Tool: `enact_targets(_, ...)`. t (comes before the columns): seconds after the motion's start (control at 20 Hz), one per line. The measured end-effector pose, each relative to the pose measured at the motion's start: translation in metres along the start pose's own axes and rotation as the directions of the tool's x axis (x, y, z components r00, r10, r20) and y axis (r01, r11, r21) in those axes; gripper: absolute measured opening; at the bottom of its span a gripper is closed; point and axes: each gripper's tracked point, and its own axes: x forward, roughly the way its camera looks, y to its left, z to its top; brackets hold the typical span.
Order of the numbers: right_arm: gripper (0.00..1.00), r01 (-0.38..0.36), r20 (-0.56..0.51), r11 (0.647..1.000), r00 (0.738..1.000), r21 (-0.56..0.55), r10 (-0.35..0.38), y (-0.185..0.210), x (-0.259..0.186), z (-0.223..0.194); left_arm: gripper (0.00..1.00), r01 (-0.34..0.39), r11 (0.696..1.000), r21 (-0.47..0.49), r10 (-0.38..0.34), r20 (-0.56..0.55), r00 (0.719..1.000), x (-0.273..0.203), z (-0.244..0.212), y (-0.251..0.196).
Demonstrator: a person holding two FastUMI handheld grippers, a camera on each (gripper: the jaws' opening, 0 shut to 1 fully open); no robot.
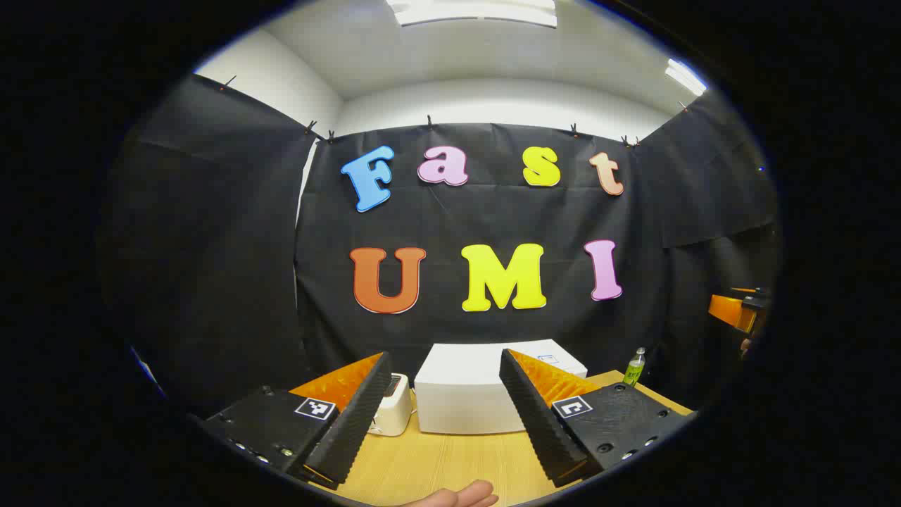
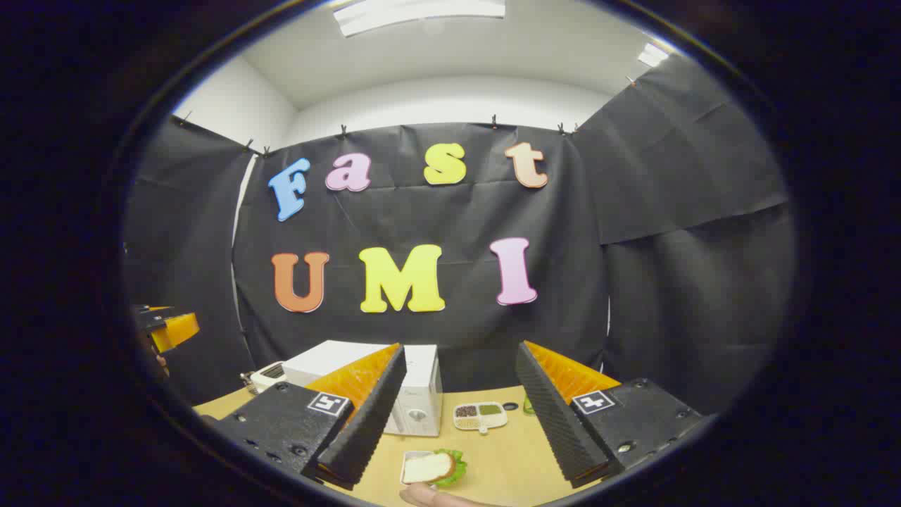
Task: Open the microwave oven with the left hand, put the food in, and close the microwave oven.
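We see a light wooden table point(image 1: 450, 461) bearing a white boxy microwave oven point(image 1: 468, 401); left gripper point(image 1: 447, 429) and right gripper point(image 2: 454, 433) both gape wide, holding nothing, above a sandwich with lettuce point(image 2: 433, 467).

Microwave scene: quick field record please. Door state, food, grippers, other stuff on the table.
microwave: white box at the back of the wooden table; door state cannot be told
food: sandwich with lettuce on a plate, on the table, in front of the microwave
left gripper: open, holding nothing, above the table
right gripper: open, holding nothing, above the sandwich
other items: toaster beside the microwave; green bottle; divided tray of grains
task progress: food not yet in the microwave
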Motion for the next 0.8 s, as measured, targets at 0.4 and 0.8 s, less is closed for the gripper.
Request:
enact_targets(0.4, 0.90, 0.001, 0.024, 1.000, 1.000, 0.013, -0.001, -0.008, -0.012, 0.005, 0.95, 0.020, 1.000, -0.009, -0.020, 0.014, 1.000, -0.005, 0.007, -0.010)
enact_targets(0.8, 0.90, -0.018, 0.049, 1.000, 0.999, 0.013, 0.017, -0.012, -0.021, 0.007, 0.95, 0.037, 0.999, -0.014, -0.037, 0.006, 0.999, 0.006, -0.003, -0.029)
